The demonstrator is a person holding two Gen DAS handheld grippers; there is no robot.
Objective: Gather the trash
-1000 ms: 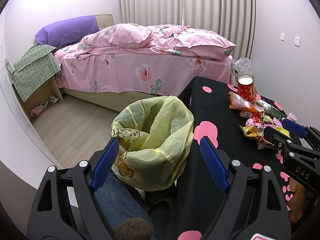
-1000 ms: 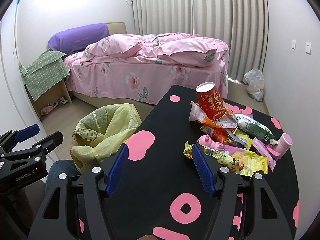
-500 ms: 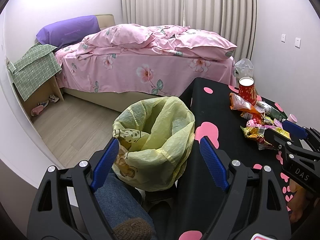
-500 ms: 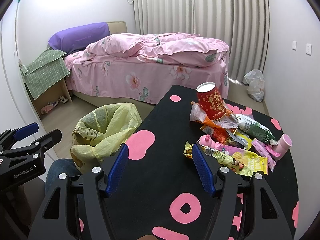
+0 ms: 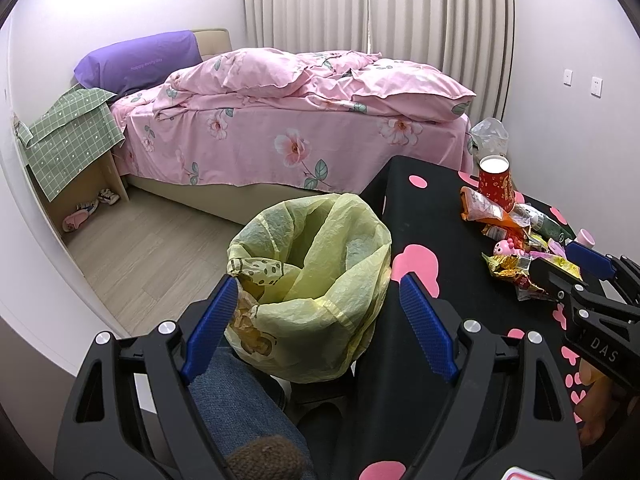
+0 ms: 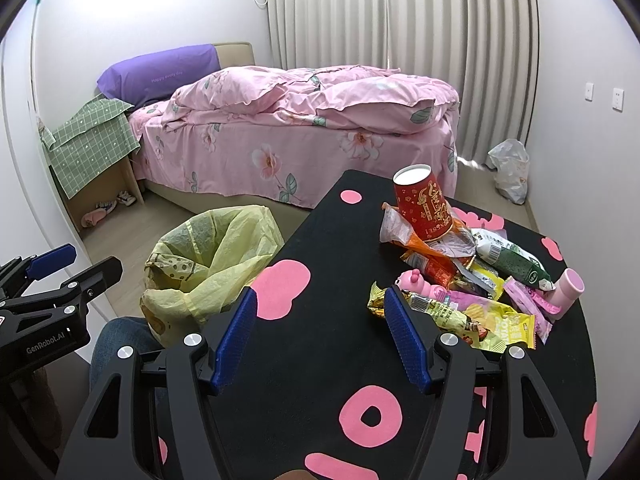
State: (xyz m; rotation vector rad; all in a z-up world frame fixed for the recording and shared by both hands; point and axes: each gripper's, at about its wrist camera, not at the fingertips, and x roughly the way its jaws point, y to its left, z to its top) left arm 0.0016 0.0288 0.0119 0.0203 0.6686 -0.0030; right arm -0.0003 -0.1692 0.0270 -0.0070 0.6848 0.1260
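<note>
While the heap of crumpled snack wrappers [image 6: 460,280] lies at two o'clock on the black round table with pink shapes [image 6: 320,248], a red printed paper cup [image 6: 424,206] stands upside down on its far edge and a small pink cup [image 6: 570,284] lies at its right end. The right gripper [image 6: 318,320] hovers level over the table, its right finger tip just beside a gold foil wrapper [image 6: 376,304]. The left gripper [image 5: 316,308] hangs above the bin lined with a yellow plastic bag [image 5: 316,264], at nine o'clock off the table on the wood floor [image 5: 152,248]. A bed with pink floral covers [image 6: 296,128] is at twelve o'clock. Both jaws stand wide apart and empty.
</note>
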